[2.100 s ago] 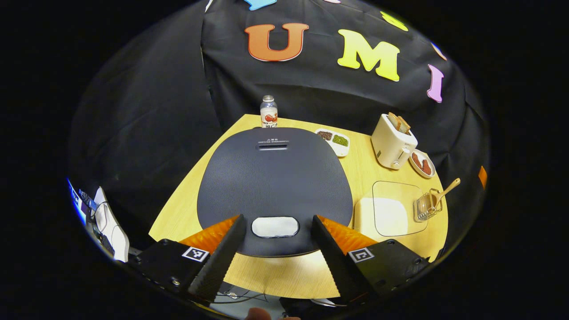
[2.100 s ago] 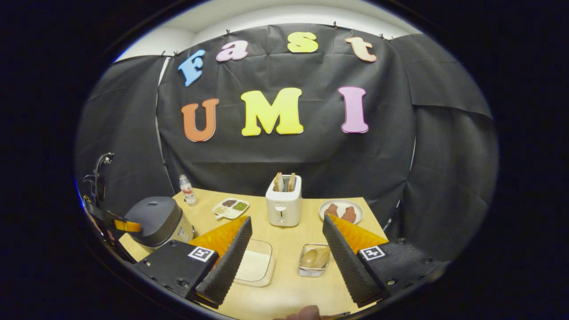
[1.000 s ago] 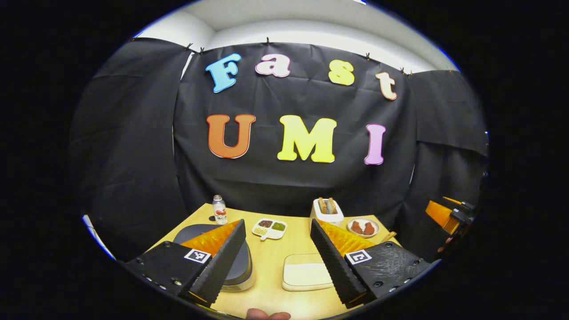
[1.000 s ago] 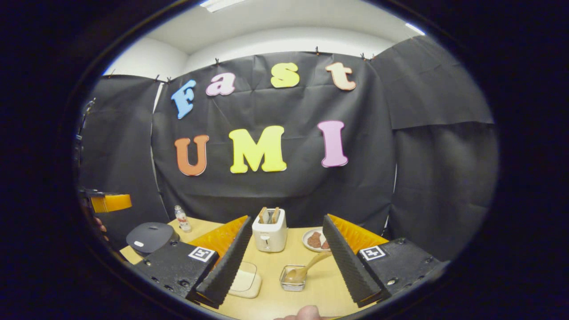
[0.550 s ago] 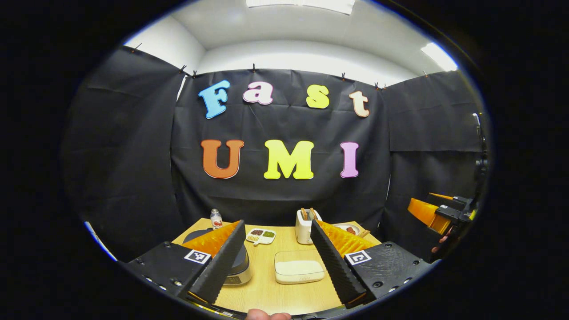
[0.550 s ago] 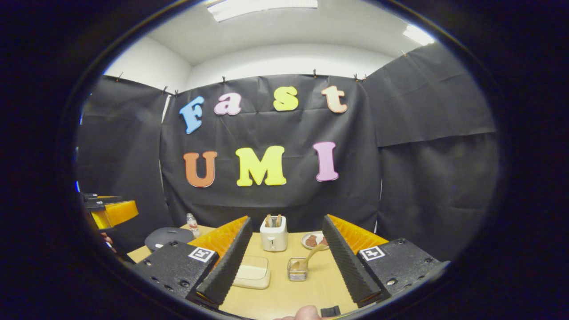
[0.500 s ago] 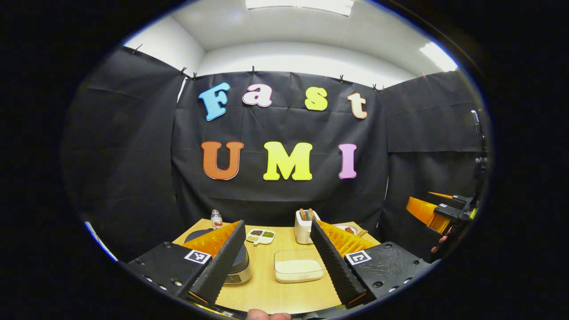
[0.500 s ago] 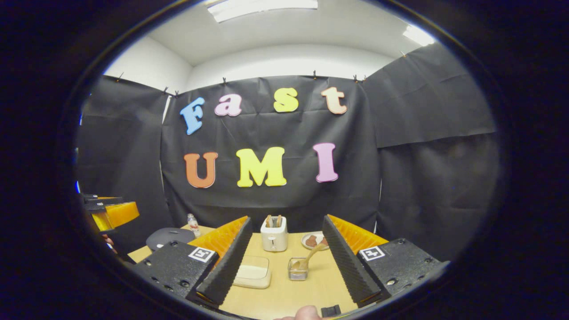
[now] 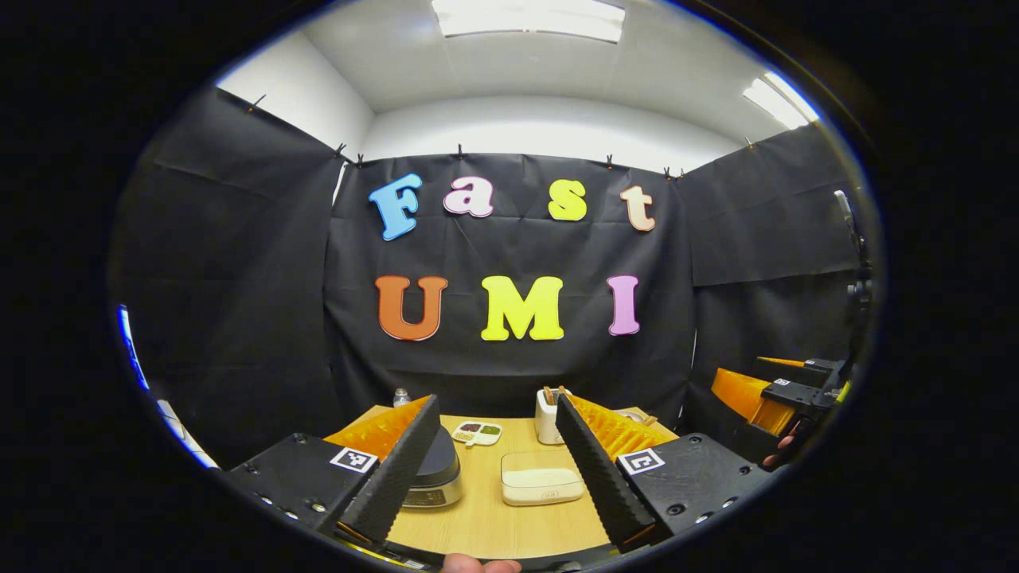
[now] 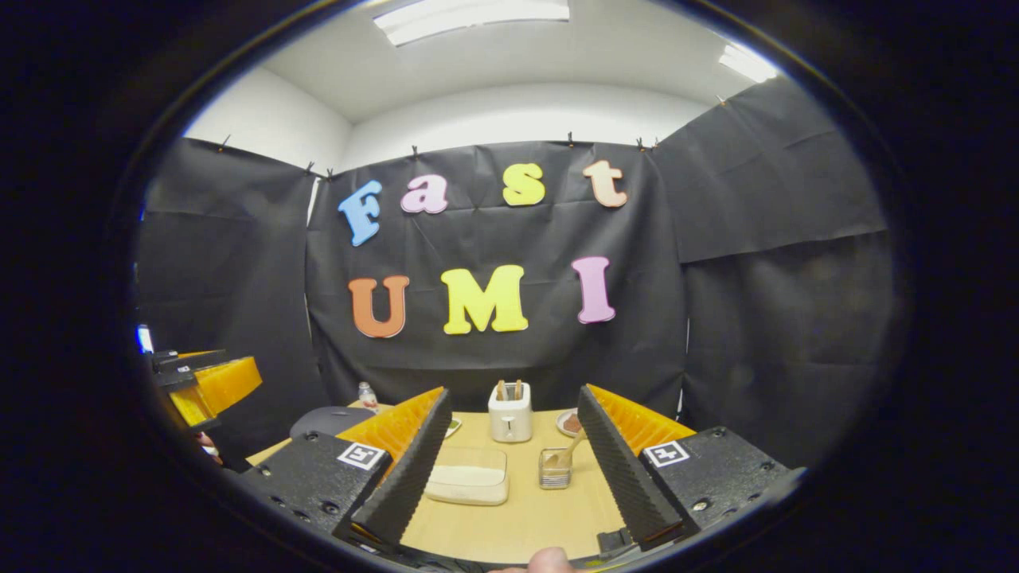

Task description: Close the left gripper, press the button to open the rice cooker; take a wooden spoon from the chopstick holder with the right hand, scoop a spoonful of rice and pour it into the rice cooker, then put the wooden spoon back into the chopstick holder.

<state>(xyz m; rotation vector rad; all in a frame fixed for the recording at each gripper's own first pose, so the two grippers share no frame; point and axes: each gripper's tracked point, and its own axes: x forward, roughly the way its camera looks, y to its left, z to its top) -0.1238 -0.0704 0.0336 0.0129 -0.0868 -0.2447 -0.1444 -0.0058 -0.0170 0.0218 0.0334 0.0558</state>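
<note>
Right gripper view: a wooden spoon (image 10: 567,455) leans in the chopstick holder (image 10: 554,469) on the table (image 10: 525,517), beside a lidded rice container (image 10: 468,485), with the closed rice cooker (image 10: 326,420) far left. Right gripper (image 10: 513,469) and left gripper (image 9: 497,465) both hold nothing, fingers spread wide above the table's near edge.

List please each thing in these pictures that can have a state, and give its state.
rice cooker: lid shut.
wooden spoon: standing tilted in the chopstick holder.
rice container: holds rice; whether a lid covers it cannot be told.
toaster: two slices stick up from its slots.
left gripper: open, holding nothing.
right gripper: open, holding nothing.
</note>
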